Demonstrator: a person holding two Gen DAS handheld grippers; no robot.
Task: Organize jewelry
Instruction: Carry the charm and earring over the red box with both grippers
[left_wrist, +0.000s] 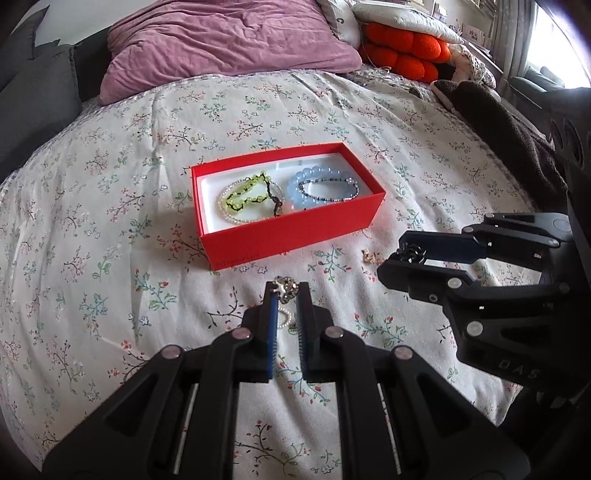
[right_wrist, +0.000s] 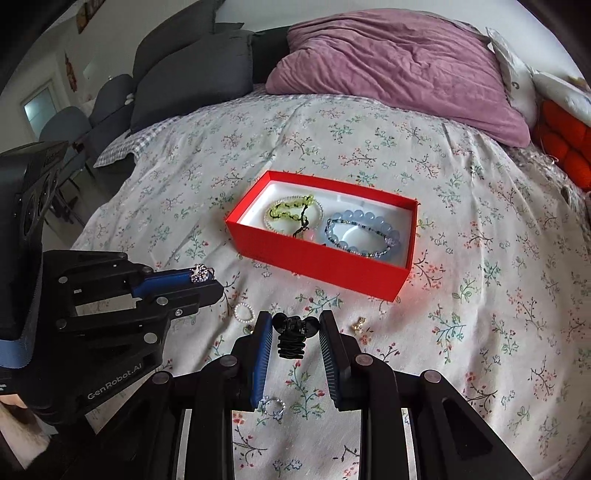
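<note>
The box (right_wrist: 321, 254) lies mid-frame on the bed (right_wrist: 480, 295) in the right wrist view, four bracelets (right_wrist: 358, 232) inside it. Behind it, at the top, rests a pillow (right_wrist: 399, 70). Below the box, the right gripper (right_wrist: 295, 332) pinches a clip (right_wrist: 293, 338); at lower left the left gripper (right_wrist: 203, 278) pinches a ring (right_wrist: 200, 273). A bead ring (right_wrist: 243, 312) lies between them, a charm (right_wrist: 358, 324) right of the clip.

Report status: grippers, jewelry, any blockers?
Left gripper shut on sparkly ring. Right gripper shut on black clip. Red box ahead holds bracelets; nothing blocking.
</note>
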